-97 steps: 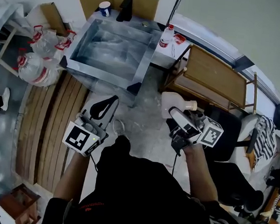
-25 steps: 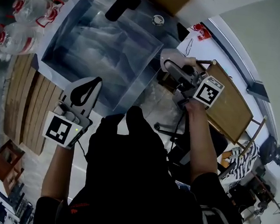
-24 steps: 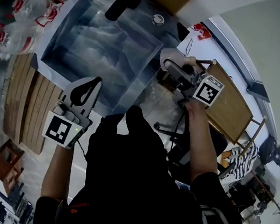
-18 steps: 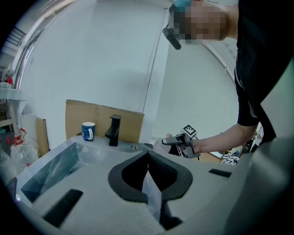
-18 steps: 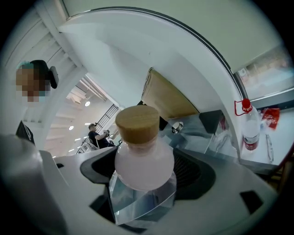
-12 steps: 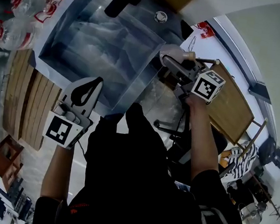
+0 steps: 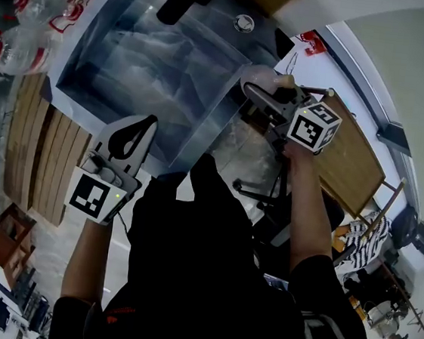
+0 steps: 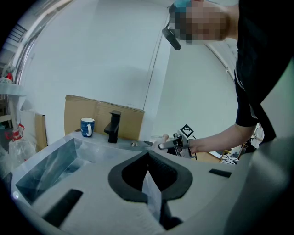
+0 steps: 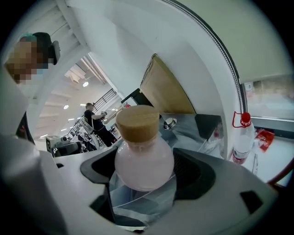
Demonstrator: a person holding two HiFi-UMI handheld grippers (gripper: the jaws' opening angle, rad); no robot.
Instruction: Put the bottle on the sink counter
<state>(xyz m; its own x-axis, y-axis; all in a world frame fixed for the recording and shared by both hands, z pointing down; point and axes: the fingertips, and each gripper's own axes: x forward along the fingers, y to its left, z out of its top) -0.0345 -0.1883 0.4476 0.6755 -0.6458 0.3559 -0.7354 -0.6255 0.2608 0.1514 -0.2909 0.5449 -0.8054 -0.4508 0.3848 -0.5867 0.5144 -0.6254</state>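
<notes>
Head view and both gripper views. The right gripper (image 7: 261, 96) has its jaws clamped on either side of the bottle (image 9: 143, 161), a rounded, pale, translucent vessel closed by a tan cork-like cap (image 9: 137, 122); the cap points away from the gripper's camera. In the head view the bottle lies at the right-hand edge of the sink counter (image 7: 219, 117), between the steel basin (image 7: 145, 55) and the wooden table (image 7: 353, 162); whether it touches the counter cannot be told. The left gripper (image 8: 148, 159) is held low and nearer the person, at the front of the basin, its jaws pressed together with nothing between them. At the back of the counter stand a black faucet (image 8: 112, 126) and a blue mug (image 8: 87, 127), with a sheet of cardboard (image 8: 98, 115) upright behind them. A round metal fitting (image 9: 170, 122) sits in the counter surface beyond the bottle. A clear plastic bottle with a red cap (image 9: 240, 143) stands to the right of the counter.
</notes>
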